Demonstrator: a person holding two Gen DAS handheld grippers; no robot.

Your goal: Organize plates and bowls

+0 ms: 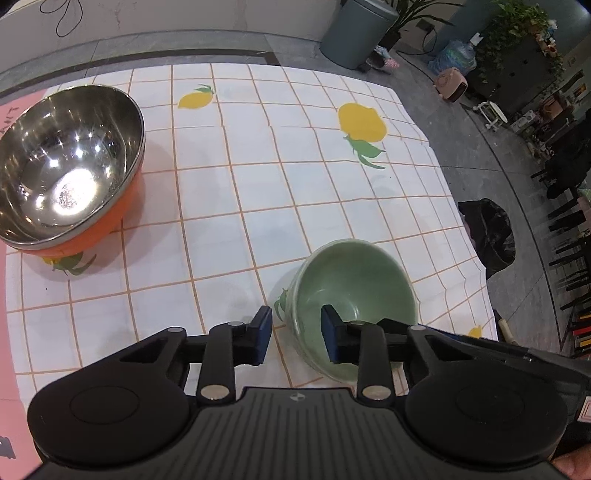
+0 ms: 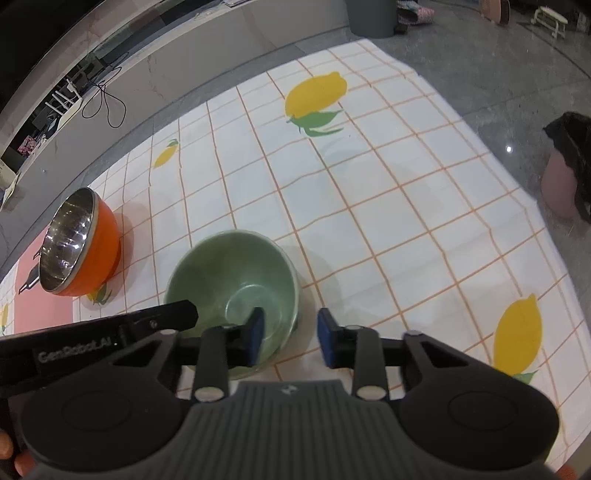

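Observation:
A green ceramic bowl (image 1: 364,286) (image 2: 236,273) stands upright and empty on the lemon-print tablecloth (image 1: 229,206). My left gripper (image 1: 297,332) straddles its left rim, one blue pad outside and one inside; a sliver of cloth shows beside the wall, so it is open. My right gripper (image 2: 291,334) straddles the opposite rim the same way, with gaps on both sides, also open. The left gripper's black finger (image 2: 166,317) shows at the bowl's left in the right wrist view. An orange bowl with a steel inside (image 1: 66,173) (image 2: 74,243) sits apart to the left.
A pink mat (image 2: 40,306) lies under the cloth's left side by the orange bowl. The table's right edge (image 1: 465,236) drops to a grey floor with a black-bagged bin (image 1: 491,236) (image 2: 569,166) and a grey trash can (image 1: 354,33).

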